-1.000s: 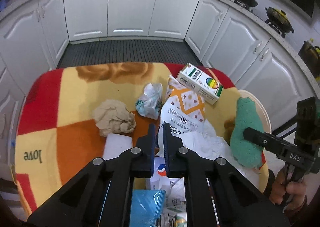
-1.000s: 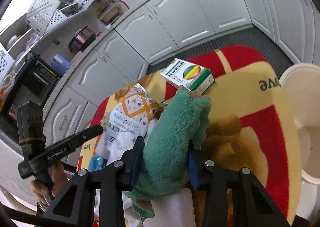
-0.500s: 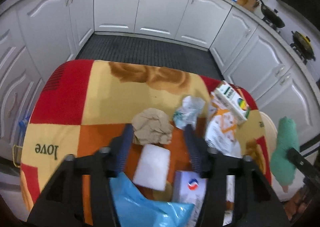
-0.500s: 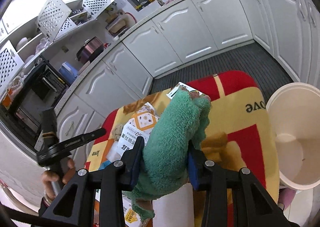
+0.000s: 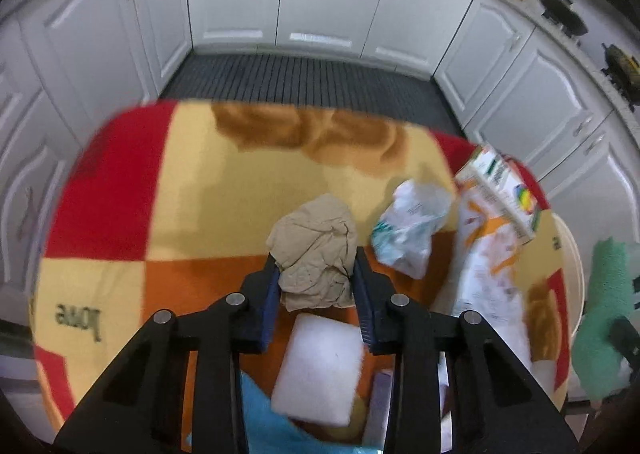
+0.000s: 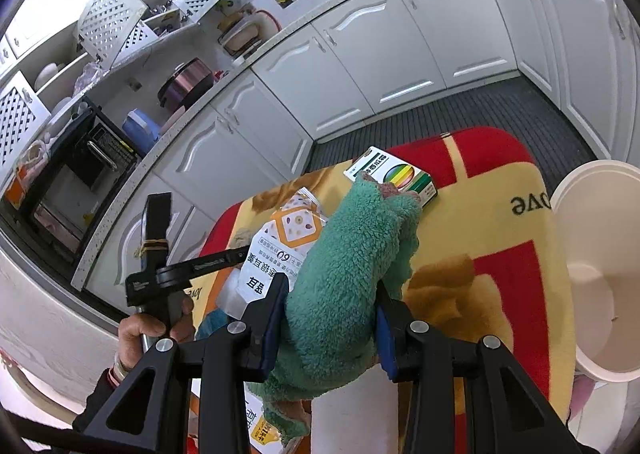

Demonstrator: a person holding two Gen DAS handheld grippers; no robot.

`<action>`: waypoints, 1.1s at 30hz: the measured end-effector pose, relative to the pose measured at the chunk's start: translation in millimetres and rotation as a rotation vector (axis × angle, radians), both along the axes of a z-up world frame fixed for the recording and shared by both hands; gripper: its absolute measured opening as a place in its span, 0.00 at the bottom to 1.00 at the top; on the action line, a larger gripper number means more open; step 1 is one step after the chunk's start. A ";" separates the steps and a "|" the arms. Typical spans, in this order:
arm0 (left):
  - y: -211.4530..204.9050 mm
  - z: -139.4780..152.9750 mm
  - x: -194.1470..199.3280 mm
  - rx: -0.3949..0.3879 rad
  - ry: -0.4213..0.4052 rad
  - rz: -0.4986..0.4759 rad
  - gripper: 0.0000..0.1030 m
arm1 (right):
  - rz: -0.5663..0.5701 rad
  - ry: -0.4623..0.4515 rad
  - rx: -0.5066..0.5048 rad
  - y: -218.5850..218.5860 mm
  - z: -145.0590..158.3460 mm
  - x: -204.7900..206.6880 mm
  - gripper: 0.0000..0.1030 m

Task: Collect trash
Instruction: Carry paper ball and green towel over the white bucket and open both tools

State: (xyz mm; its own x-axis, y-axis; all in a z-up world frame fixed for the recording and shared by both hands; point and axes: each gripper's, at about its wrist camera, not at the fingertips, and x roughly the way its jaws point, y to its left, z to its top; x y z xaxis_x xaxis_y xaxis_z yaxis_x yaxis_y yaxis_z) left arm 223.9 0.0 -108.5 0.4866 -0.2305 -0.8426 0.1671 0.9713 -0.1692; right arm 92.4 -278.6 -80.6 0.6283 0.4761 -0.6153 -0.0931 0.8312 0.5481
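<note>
crumpled tan paper ball [image 5: 316, 254] sat between the closing left gripper [image 5: 316, 278]; loose folds might slip. right gripper [image 6: 332, 318] clamped green fleece cloth [image 6: 344, 274].

Our left gripper [image 5: 316, 274] tilts steeply down, its jaws just closing in around the crumpled brown paper [image 5: 316, 250], their pads right at its sides. Our right gripper [image 6: 330, 294] points down at a gentler slant, jaws clamped on the green cloth [image 6: 344, 270]. Our left hand [image 6: 154, 320] grips its handle, sleeve at the wrist.
</note>
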 end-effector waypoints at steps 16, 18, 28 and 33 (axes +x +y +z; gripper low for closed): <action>-163.2 92.2 -80.5 -0.122 -0.058 -0.365 0.31 | -0.166 -0.013 -0.135 -80.7 10.6 -43.9 0.37; -195.1 90.7 -87.2 -0.121 -0.039 -0.403 0.31 | -0.204 0.001 -0.154 -96.6 8.2 -48.9 0.37; -309.0 47.8 -90.6 -0.075 0.033 -0.476 0.39 | -0.369 0.108 -0.241 -168.4 -19.2 -52.8 0.38; -326.8 30.5 -84.3 -0.135 0.073 -0.477 0.54 | -0.433 0.126 -0.256 -191.9 -32.9 -54.8 0.55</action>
State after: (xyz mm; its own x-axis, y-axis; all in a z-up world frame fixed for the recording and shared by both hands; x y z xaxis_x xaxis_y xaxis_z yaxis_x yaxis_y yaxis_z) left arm 139.6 -326.8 -78.0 0.2408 -0.5222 -0.8181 0.5706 0.7581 -0.3159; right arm 37.6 -470.5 -113.5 0.6479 0.0131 -0.7617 0.3429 0.8878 0.3069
